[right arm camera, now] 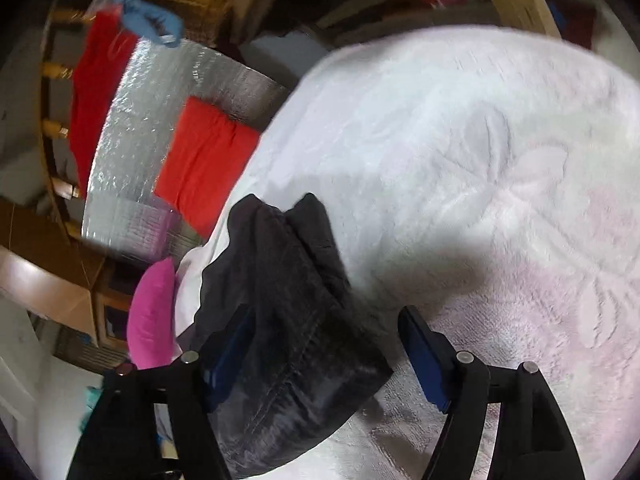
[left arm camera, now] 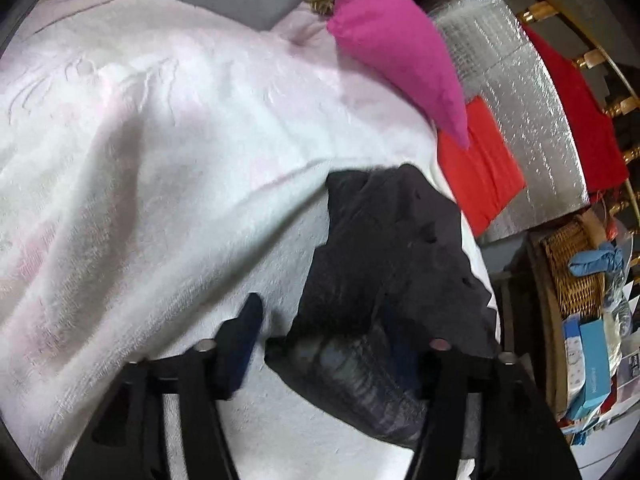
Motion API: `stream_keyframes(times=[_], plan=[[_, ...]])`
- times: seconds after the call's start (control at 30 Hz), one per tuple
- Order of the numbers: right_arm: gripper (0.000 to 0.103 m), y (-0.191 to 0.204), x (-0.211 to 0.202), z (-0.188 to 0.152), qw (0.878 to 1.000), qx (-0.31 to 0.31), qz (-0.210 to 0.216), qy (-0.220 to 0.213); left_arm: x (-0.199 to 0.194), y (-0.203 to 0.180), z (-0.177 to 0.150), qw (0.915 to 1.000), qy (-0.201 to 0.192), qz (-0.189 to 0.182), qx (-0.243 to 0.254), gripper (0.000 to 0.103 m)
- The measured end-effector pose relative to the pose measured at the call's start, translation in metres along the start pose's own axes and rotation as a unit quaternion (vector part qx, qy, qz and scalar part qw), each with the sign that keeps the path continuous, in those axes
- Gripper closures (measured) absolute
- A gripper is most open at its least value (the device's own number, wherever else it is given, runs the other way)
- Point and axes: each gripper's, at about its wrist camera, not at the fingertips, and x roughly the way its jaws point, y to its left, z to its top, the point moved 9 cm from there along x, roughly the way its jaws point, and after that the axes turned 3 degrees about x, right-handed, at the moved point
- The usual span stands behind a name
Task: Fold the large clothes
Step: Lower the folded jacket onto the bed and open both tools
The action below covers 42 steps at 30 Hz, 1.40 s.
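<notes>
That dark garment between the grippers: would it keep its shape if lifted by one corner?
Probably not. The dark garment already slumps in soft folds over the white blanket, so it would likely droop. Its visible seam suggests a thicker cloth, perhaps somewhat heavy.

- The dark garment (left arm camera: 384, 256) drapes over the right finger of the left gripper (left arm camera: 320, 332), hiding its pad; whether cloth is pinched cannot be told.
- In the right wrist view the same garment (right arm camera: 288, 312) covers part of the left pad of the right gripper (right arm camera: 328, 344).
- The pale fleece blanket (left arm camera: 160, 168) runs out of the picture at the left edge.
- Boxes (left arm camera: 592, 368) at the right rim are too small to read.
- Blue cloth (right arm camera: 150, 20) at the far left is blurred.
</notes>
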Motion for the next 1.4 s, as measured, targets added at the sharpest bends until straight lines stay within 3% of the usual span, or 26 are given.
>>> stream_keyframes(times=[0.13,0.17,0.2,0.23,0.27,0.33,0.4,0.53,0.67,0.73,0.77,0.8,0.83,0.9,1.03,1.17,1.4], plan=[[0.027,0.002,0.020,-0.008,0.999,0.014,0.025,0.037,0.008,0.000,-0.002,0.9999,0.013,-0.001,0.005,0.038],[0.039,0.007,0.022,-0.010,0.999,-0.003,0.026,0.038,0.010,0.000,-0.003,0.9998,0.013,0.007,0.011,0.041],[0.060,0.014,0.022,-0.012,0.999,-0.032,0.017,0.027,0.011,-0.002,-0.004,0.9996,0.008,0.014,0.022,0.046],[0.062,0.020,0.019,-0.012,0.998,-0.067,0.000,0.010,0.011,-0.004,-0.004,0.9994,0.006,0.016,0.032,0.059],[0.065,0.028,0.016,-0.011,0.996,-0.090,-0.005,-0.002,0.012,-0.006,-0.005,0.9992,0.007,0.013,0.037,0.064],[0.067,0.046,0.003,-0.011,0.991,-0.130,0.005,-0.036,0.008,-0.009,-0.004,0.9986,-0.004,0.015,0.050,0.066],[0.068,0.052,-0.011,-0.010,0.983,-0.172,-0.018,-0.070,0.011,-0.009,-0.005,0.9976,-0.001,0.027,0.063,0.066],[0.068,0.007,0.023,-0.012,0.989,-0.124,-0.085,0.010,0.028,0.001,-0.012,0.9960,0.034,0.049,0.068,0.057],[0.067,0.020,0.009,-0.008,0.984,-0.157,-0.078,-0.015,0.014,-0.006,-0.010,0.9938,0.011,0.068,0.087,0.055],[0.065,0.023,-0.002,-0.006,0.983,-0.160,-0.086,-0.030,0.005,-0.013,-0.010,0.9888,-0.007,0.093,0.117,0.053],[0.056,0.021,-0.007,-0.003,0.984,-0.151,-0.092,-0.035,-0.001,-0.018,-0.009,0.9850,-0.021,0.103,0.137,0.053],[0.036,0.021,-0.013,-0.001,0.985,-0.138,-0.093,-0.044,-0.009,-0.024,-0.008,0.9802,-0.039,0.112,0.159,0.051],[0.032,0.020,-0.021,0.004,0.986,-0.124,-0.092,-0.059,-0.015,-0.028,-0.007,0.9759,-0.054,0.121,0.174,0.046],[0.031,0.016,-0.048,0.013,0.986,-0.110,-0.082,-0.100,-0.031,-0.035,-0.003,0.9643,-0.090,0.143,0.204,0.036],[0.031,0.023,-0.075,0.024,0.983,-0.107,-0.053,-0.142,-0.060,-0.046,0.005,0.9386,-0.158,0.176,0.252,0.036],[0.031,0.057,-0.074,0.006,0.976,-0.172,-0.010,-0.130,-0.069,-0.060,0.006,0.9179,-0.190,0.196,0.288,0.034],[0.032,0.107,-0.051,-0.056,0.951,-0.301,0.024,-0.066,-0.073,-0.082,-0.004,0.8972,-0.208,0.198,0.335,0.034]])
